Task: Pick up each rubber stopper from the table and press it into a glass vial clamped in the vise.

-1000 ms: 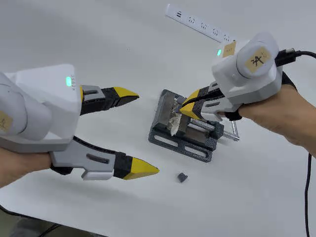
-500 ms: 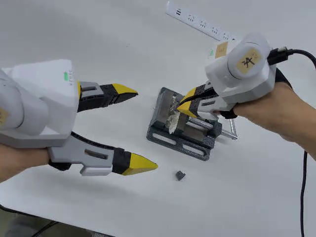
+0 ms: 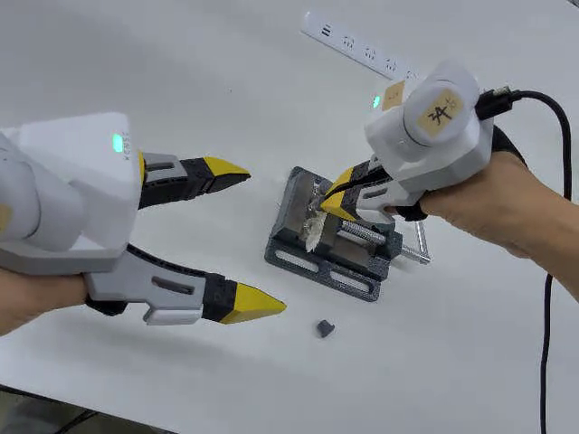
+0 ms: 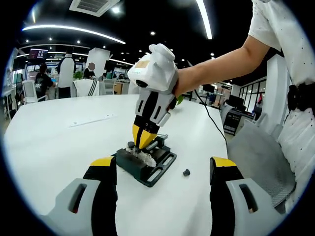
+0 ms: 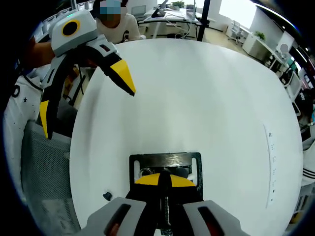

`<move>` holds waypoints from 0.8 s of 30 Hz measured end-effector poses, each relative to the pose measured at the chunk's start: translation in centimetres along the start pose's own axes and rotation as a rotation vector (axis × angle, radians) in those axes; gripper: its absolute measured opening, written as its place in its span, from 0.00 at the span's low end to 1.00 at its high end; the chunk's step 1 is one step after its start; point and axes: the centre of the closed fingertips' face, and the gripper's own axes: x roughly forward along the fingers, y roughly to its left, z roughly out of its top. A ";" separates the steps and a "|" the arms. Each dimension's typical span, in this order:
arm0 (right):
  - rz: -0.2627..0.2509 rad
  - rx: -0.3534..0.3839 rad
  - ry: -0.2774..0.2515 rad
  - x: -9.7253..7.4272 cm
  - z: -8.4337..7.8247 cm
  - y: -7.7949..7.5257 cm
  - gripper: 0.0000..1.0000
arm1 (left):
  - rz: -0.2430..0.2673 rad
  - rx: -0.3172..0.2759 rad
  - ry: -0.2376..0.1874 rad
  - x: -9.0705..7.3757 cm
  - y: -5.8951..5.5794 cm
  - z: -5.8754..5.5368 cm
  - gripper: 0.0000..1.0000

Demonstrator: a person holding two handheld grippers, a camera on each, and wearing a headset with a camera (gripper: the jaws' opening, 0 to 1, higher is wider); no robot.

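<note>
Right gripper [image 3: 324, 203], jaws pressed together, bears down into the dark metal vise [image 3: 303, 262], likely seating a stopper; left gripper [image 3: 266, 239] hovers ready, jaws spread.

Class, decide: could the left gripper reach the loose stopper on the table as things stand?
Probably yes: the left gripper is open, only bare table lies between it and the stopper, and the right gripper sits over the vise.

Vial [image 3: 313, 231] in vise [image 3: 317, 267]: blurred pale mass, mouth hidden behind right gripper [image 3: 330, 194] tips. Whether tips pinch anything: cannot tell. Right gripper view: own jaws cover vise middle. Loose stopper [image 3: 324, 328] too small for shape. Left gripper [image 3: 265, 240] body cut by left edge. Cable [image 3: 545, 362] runs off bottom edge.
</note>
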 end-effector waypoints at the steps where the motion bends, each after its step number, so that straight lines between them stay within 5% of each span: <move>1: 0.002 -0.001 0.003 0.0 0.0 0.0 0.00 | 0.000 0.000 -0.001 0.0 0.0 0.0 0.76; 24: 0.032 -0.038 0.052 0.3 0.1 -0.2 0.00 | 0.005 0.002 -0.017 0.2 0.1 0.5 0.76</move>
